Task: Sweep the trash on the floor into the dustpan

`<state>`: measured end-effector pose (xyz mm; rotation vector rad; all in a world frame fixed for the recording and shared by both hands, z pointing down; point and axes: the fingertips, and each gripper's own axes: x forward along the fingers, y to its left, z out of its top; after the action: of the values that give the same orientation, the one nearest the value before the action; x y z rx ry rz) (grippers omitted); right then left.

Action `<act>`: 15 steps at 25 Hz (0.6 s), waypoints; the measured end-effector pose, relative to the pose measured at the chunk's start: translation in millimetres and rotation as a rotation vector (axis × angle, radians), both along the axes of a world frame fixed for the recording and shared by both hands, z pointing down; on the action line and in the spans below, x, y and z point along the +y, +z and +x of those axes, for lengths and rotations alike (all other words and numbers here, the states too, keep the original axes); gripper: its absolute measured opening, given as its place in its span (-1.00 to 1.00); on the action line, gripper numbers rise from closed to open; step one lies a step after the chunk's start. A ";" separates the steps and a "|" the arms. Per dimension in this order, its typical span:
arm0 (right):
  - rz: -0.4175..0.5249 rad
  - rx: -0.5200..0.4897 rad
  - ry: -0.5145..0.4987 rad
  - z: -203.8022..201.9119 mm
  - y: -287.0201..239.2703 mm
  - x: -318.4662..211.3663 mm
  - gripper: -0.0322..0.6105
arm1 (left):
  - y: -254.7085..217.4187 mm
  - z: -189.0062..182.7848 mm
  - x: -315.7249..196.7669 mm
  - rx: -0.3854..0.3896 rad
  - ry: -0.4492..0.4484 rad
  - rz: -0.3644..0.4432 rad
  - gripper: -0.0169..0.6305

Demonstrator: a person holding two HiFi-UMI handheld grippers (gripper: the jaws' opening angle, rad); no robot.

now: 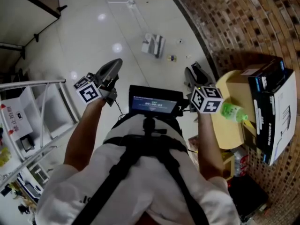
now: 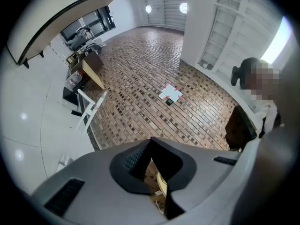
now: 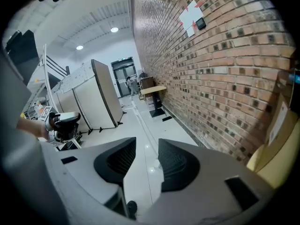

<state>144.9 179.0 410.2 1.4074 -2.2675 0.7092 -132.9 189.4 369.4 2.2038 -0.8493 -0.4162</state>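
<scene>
Your left gripper (image 1: 112, 68) is held out level with its jaws closed on each other, and its own view (image 2: 152, 146) shows nothing caught between them. Your right gripper (image 1: 193, 75) tips down toward the floor with its jaws standing apart. Through the gap (image 3: 146, 144) you see only bare white floor (image 3: 140, 121), so it is empty too.

Neither tool carries a broom or a dustpan, and I cannot pick out either one in any view. The sweeping looks not yet begun.

The trash still lies loose on the floor, ahead of both tools and well apart from them. A small scrap (image 1: 172, 58) sits just beyond your right gripper's tips, toward the brick wall (image 1: 243, 18). A smaller speck (image 1: 179, 41) lies farther out on the same side. A white boxy thing (image 1: 153, 44) rests between the lines of the two grippers, farther off than the scraps. I cannot tell whether it is litter or something else.

Close beside your right gripper, on its outer side, stands a yellow table (image 1: 229, 125) bearing a green bottle (image 1: 233, 110).

Everything is left to do: find and take up the broom and pan, then gather the pieces.
</scene>
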 end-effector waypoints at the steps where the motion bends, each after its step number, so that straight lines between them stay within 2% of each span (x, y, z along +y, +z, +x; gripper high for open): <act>1: -0.001 0.001 0.003 0.8 0.5 0.6 -0.40 | -0.1 1.4 0.4 0.000 0.008 0.007 -0.94; 15: -0.022 0.022 0.048 8.9 6.6 9.6 -0.40 | 9.1 7.0 4.9 -0.005 0.040 -0.020 -0.94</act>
<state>153.8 188.5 416.9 1.4564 -2.2095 0.7282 -125.9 194.3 378.5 2.1999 -0.8078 -0.3816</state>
